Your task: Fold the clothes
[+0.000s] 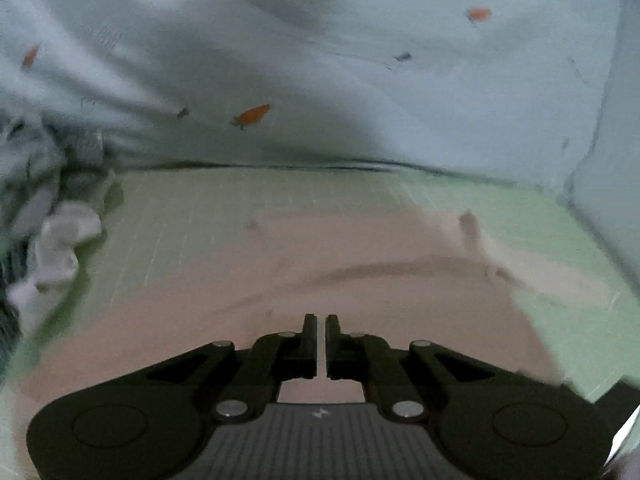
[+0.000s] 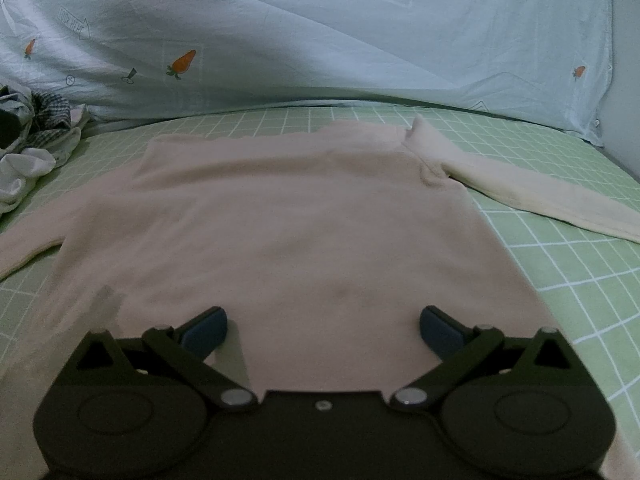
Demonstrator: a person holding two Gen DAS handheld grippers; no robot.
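Observation:
A pale pink long-sleeved sweater [image 2: 300, 220] lies spread flat on the green checked sheet [image 2: 580, 280]. One sleeve [image 2: 540, 196] stretches out to the right and the other [image 2: 24, 248] to the left. My right gripper [image 2: 322, 328] hovers over its near part, blue pads wide open, nothing between them. In the blurred left wrist view the sweater [image 1: 280, 280] fills the ground below my left gripper [image 1: 321, 320]. Its black fingers stand almost together with a thin slit, and no cloth shows between them.
A light blue quilt with carrot prints [image 2: 320, 40] is bunched along the far side of the bed, also seen as the quilt [image 1: 320, 80]. A pile of crumpled clothes [image 2: 32, 140] lies at the far left, the same pile [image 1: 52, 232].

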